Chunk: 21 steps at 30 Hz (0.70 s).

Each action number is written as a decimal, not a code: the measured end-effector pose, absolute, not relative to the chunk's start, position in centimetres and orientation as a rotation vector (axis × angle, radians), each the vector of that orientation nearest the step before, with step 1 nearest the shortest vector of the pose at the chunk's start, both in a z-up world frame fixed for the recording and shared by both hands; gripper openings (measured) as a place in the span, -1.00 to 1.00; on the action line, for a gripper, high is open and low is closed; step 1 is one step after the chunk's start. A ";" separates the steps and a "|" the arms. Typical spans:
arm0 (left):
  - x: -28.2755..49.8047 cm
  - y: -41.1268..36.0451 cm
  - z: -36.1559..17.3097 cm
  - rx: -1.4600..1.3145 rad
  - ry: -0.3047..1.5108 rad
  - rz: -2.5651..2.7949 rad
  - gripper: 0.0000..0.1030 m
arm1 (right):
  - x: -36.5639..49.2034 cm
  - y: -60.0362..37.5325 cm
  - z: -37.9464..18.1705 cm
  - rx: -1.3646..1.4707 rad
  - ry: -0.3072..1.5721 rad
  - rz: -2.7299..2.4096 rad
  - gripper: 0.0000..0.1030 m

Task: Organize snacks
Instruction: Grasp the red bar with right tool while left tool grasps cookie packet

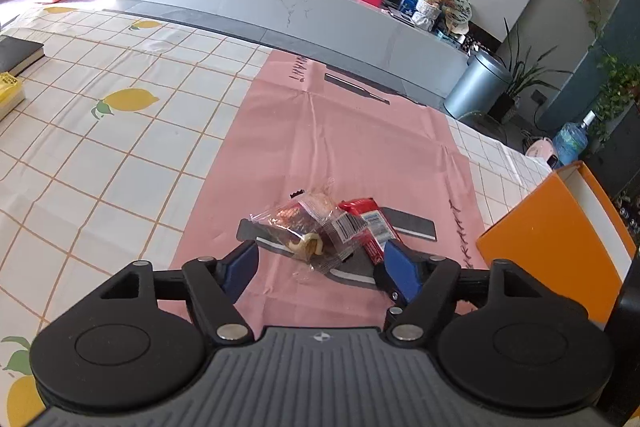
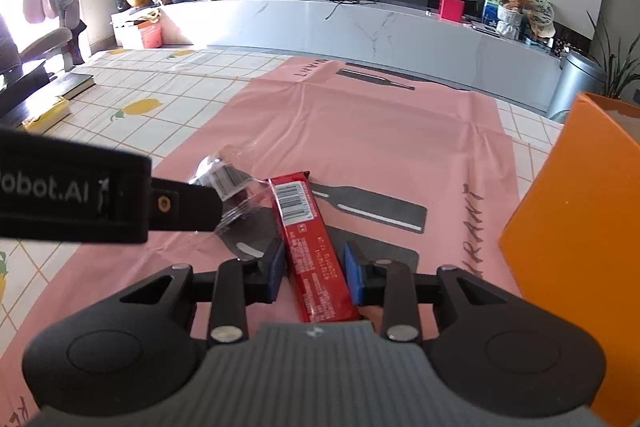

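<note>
A clear-wrapped pastry snack (image 1: 308,231) and a red snack bar (image 1: 370,227) lie together on the pink mat (image 1: 340,131). My left gripper (image 1: 320,267) is open, its blue pads on either side of the clear-wrapped snack, not closed on it. In the right wrist view the red snack bar (image 2: 316,251) lies lengthwise between the blue pads of my right gripper (image 2: 314,273), which is partly open with small gaps at both sides. The clear wrapper (image 2: 236,187) shows beyond the left gripper's black body (image 2: 80,199), which crosses that view from the left.
An orange box stands at the right edge of the mat (image 1: 560,243), also in the right wrist view (image 2: 580,247). A lemon-print tablecloth (image 1: 120,131) covers the table. A black book (image 1: 20,53) and a yellow pack (image 1: 8,91) lie far left.
</note>
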State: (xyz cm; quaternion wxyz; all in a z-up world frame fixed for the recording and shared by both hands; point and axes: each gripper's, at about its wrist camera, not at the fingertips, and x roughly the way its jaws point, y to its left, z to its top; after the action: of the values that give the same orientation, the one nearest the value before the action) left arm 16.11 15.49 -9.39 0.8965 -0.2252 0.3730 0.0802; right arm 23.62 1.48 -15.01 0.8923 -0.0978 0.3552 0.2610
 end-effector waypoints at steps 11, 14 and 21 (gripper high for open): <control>18.6 16.1 -10.4 -0.604 0.775 0.334 0.59 | 24.5 0.7 -15.2 -0.140 0.747 0.528 -0.53; 19.4 15.8 -10.8 -0.604 0.791 0.331 0.56 | 24.8 0.3 -15.3 -0.123 0.744 0.530 -0.51; 20.4 15.2 -11.4 -0.557 0.821 0.348 0.33 | 25.3 0.0 -15.3 -0.066 0.752 0.529 -0.50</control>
State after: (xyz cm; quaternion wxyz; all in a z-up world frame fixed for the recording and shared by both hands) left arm 20.38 15.24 -11.38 0.8650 -0.2658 0.3918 0.1661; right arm 25.27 -0.03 -15.30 0.8957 -0.0321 0.3629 0.2551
